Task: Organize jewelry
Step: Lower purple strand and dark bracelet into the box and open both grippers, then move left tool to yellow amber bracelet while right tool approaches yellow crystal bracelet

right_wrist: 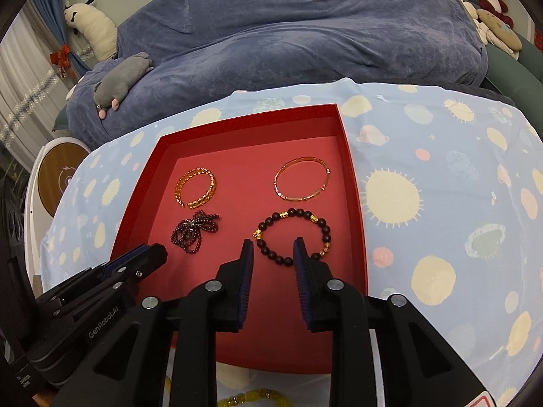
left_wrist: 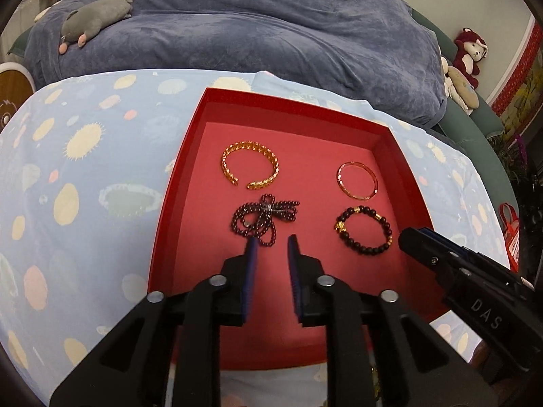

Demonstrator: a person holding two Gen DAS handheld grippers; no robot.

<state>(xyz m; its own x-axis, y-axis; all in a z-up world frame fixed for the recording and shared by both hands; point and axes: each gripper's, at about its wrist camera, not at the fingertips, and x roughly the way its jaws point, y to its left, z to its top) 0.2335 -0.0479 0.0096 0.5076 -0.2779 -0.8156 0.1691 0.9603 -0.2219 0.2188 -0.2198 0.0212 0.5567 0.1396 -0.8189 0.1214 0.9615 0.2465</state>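
Where the shallow red tray (left_wrist: 190,156) lies, it holds two gold bangles, one tangled garnet-bead strand (left_wrist: 263,218) and one dark round-bead bracelet (right_wrist: 293,234); both claws, left claw (left_wrist: 273,242) and right claw (right_wrist: 273,246), stand partly open, empty.

From the left wrist camera I read "DAS" in pale letters on the black body of the right gripper (left_wrist: 412,237), off to the right of my fingers. From the right wrist camera I read "GenRobot.AI" along the left gripper (right_wrist: 149,254), left of my fingers. Smaller print below it is illegible.
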